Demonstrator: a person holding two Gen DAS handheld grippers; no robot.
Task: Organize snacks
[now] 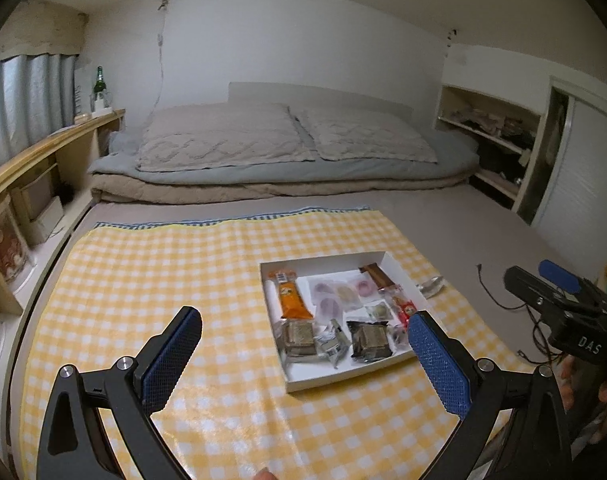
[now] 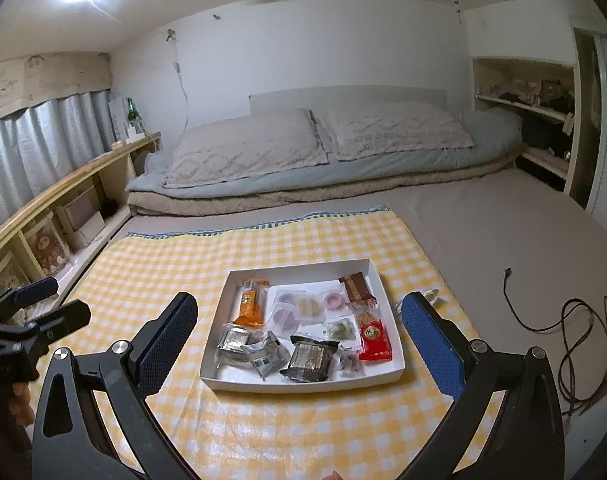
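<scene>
Both grippers wide open, empty. Snack box [image 2: 383,284] lies ahead of right gripper [image 2: 299,332], centred between its fingers. It sits ahead-right of left gripper [image 1: 305,344]; right is better placed.

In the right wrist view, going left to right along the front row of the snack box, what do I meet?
Silver packet → crumpled silver wrapper → dark brown packet → small clear candy wrapper → red packet, all inside the white box.

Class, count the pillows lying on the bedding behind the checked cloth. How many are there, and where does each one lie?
2. One pillow lies on the left side of the folded bedding, the other pillow beside it on the right. None appears hidden.
</scene>
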